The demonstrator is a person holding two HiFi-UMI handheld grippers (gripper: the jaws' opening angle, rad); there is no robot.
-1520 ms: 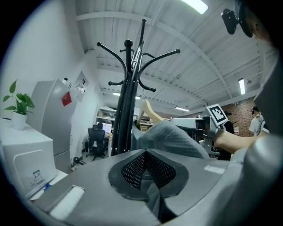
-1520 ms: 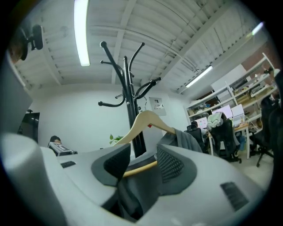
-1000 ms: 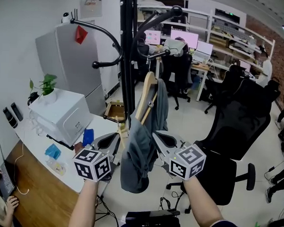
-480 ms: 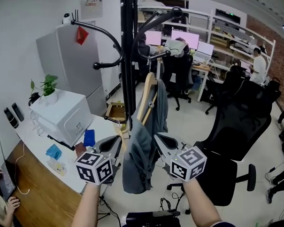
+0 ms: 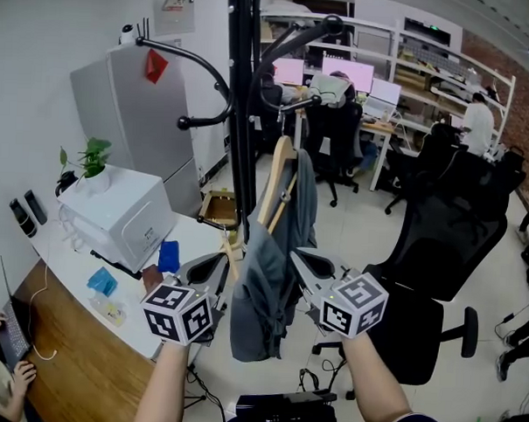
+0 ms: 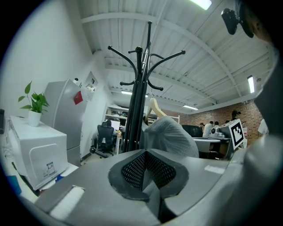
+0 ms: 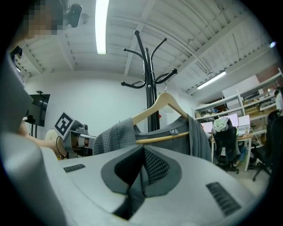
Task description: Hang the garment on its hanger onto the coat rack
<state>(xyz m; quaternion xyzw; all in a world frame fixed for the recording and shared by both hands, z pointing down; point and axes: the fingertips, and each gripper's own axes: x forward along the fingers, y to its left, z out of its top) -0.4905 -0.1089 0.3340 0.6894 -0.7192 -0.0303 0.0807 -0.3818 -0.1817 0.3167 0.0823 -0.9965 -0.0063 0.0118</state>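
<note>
Grey knit garment [image 5: 263,293] on its wooden hanger [image 5: 275,187]: we pinch its edge with our right claw [image 5: 297,255]. Our left claw [image 5: 217,263] is closed and empty, near the black metal coat rack [image 5: 241,117].

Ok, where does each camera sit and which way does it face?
Head view: on the person's head, looking down at the garment on its hanger by the coat rack; left gripper, right gripper, forearms show.
Left gripper view: on that gripper, looking along its closed jaws at the coat rack.
Right gripper view: on that gripper, facing the hanger; jaws pinch the garment.
All show coat rack and garment.
</note>
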